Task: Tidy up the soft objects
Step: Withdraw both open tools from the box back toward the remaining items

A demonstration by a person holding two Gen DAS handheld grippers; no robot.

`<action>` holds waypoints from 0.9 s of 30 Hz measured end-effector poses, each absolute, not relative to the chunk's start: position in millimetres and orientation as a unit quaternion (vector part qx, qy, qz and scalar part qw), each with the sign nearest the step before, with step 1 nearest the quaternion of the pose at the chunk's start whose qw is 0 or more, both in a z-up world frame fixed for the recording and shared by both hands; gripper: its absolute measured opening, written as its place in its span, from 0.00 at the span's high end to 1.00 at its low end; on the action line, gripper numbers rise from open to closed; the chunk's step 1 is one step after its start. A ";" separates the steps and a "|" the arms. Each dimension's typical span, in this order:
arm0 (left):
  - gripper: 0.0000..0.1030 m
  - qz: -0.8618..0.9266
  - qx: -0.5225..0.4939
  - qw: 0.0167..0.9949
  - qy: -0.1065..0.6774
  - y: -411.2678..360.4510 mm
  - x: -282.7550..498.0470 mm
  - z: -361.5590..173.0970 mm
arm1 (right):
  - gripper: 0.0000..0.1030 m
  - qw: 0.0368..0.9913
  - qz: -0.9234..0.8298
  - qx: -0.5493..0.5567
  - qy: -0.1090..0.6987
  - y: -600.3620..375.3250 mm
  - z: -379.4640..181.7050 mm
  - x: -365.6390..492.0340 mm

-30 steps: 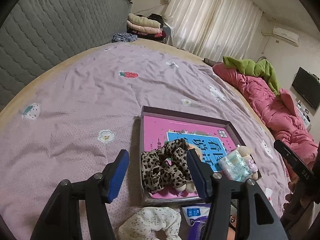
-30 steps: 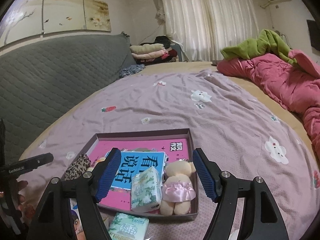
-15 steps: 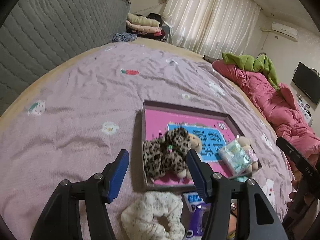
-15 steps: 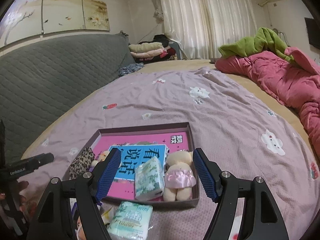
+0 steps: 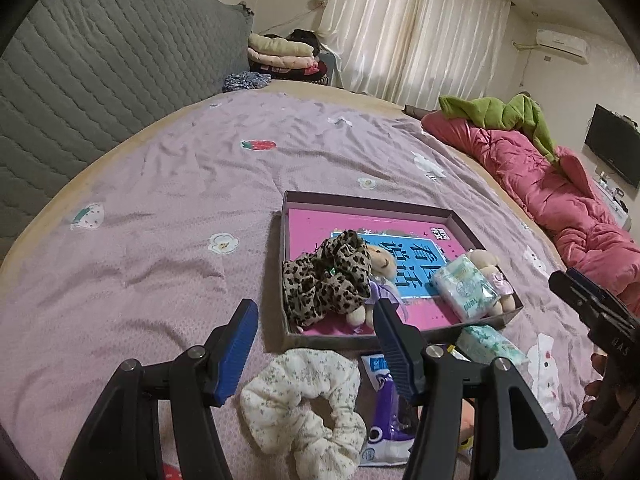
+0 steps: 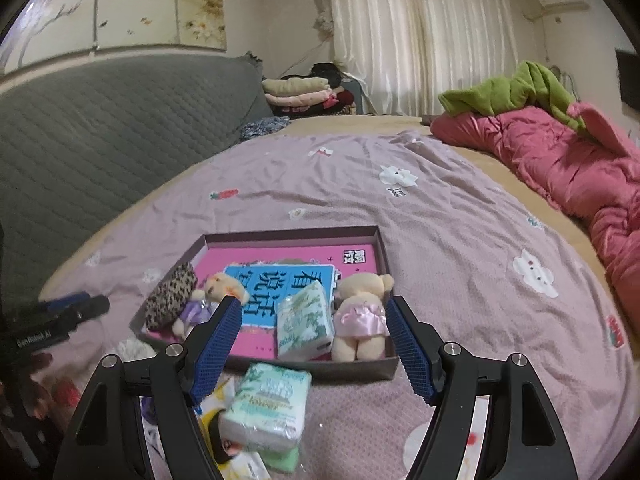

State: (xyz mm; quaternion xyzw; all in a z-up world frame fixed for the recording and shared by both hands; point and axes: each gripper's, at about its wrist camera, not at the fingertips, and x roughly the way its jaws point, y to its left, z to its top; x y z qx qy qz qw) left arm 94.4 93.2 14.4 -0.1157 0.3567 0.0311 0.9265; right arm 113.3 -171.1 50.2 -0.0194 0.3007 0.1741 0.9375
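Nearest the lens, the left gripper (image 5: 314, 350) hangs over a lilac bedspread (image 5: 168, 208) with its blue-padded jaws spread wide and nothing between them; a cream floral scrunchie (image 5: 308, 404) lies on the cover just below and between the fingers, beside a purple-and-white packet (image 5: 382, 420). The right gripper (image 6: 312, 346), equally wide and empty, hovers over a green-printed tissue pack (image 6: 268, 408) that rests on a small heap of wrappers short of the box. Both tools tilt downward at a moderate angle, side by side, each visible at the edge of the other's view.

Just beyond stands the shallow cardboard box (image 5: 400, 208), lined with a pink and blue book (image 6: 288, 280). Inside it, at the near left, sit a leopard-print scrunchie (image 5: 328, 280) and a small teddy in purple (image 6: 212, 296); at the near right, a second tissue pack (image 6: 306, 320) leans against a teddy in a pink skirt (image 6: 362, 316).

The step in hand looks to be picking up the remaining loose items. Done well, each gripper would probably drop lower, centre its jaws on one soft piece, close gently on its bulk, and lift clear of the box wall before setting it in the open far half.

Behind, a pink quilt (image 6: 560, 160) and grey headboard (image 5: 100, 68) frame the bed.
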 end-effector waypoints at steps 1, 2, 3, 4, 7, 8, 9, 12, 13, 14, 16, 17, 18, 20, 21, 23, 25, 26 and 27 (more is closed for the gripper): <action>0.42 0.030 -0.117 0.927 0.355 93.1 91.8 15.1 | 0.27 0.938 0.174 -0.022 0.299 -171.6 50.8 110.5; 0.42 0.030 -0.116 0.928 0.354 92.7 89.2 16.2 | 0.27 0.938 0.174 -0.023 0.298 -172.7 51.5 108.0; 0.42 0.030 -0.114 0.929 0.351 92.1 86.2 17.5 | 0.27 0.939 0.173 -0.022 0.297 -174.1 51.4 106.8; 0.42 0.030 -0.113 0.930 0.349 91.0 84.1 18.4 | 0.27 0.939 0.173 -0.020 0.297 -175.8 51.8 104.8; 0.42 0.033 -0.104 0.932 0.345 87.6 77.1 20.5 | 0.27 0.939 0.172 -0.013 0.299 -178.6 51.4 100.0; 0.42 0.033 -0.104 0.932 0.346 86.7 75.4 20.8 | 0.27 0.937 0.174 -0.011 0.301 -178.7 51.0 98.8; 0.42 0.032 -0.104 0.932 0.347 86.1 73.7 20.9 | 0.26 0.937 0.175 -0.013 0.302 -178.1 50.8 97.3; 0.42 0.030 -0.101 0.931 0.350 84.3 68.9 20.7 | 0.26 0.936 0.179 -0.019 0.303 -175.8 50.2 93.1; 0.42 0.029 -0.100 0.931 0.350 83.5 67.6 20.7 | 0.26 0.936 0.179 -0.021 0.303 -175.1 50.2 91.7; 0.42 0.029 -0.099 0.931 0.351 82.7 66.3 20.8 | 0.26 0.936 0.179 -0.023 0.304 -174.5 50.1 90.5; 0.42 0.028 -0.096 0.931 0.352 81.1 63.7 21.3 | 0.26 0.934 0.181 -0.020 0.306 -174.0 48.9 88.5; 0.42 0.027 -0.095 0.931 0.352 80.3 62.4 21.5 | 0.26 0.933 0.184 -0.020 0.309 -173.9 47.8 87.3; 0.42 0.028 -0.095 0.931 0.353 79.9 60.6 21.8 | 0.26 0.933 0.184 -0.021 0.309 -173.0 47.5 86.2; 0.42 0.027 -0.094 0.930 0.354 79.1 57.6 22.3 | 0.26 0.932 0.187 -0.023 0.311 -172.1 46.6 82.7; 0.42 0.028 -0.094 0.930 0.354 79.2 56.7 22.5 | 0.26 0.932 0.188 -0.024 0.311 -171.7 46.6 80.6; 0.42 0.028 -0.095 0.929 0.357 78.6 53.7 22.7 | 0.26 0.931 0.191 -0.023 0.312 -170.7 46.1 77.0; 0.42 0.028 -0.093 0.929 0.357 76.4 50.1 23.0 | 0.26 0.929 0.195 -0.024 0.314 -169.4 45.3 74.1; 0.42 0.027 -0.091 0.929 0.358 74.7 48.1 23.3 | 0.26 0.928 0.198 -0.025 0.315 -168.3 45.1 72.5; 0.42 0.025 -0.092 0.929 0.359 73.5 46.1 23.8 | 0.26 0.928 0.199 -0.027 0.315 -167.4 45.1 71.8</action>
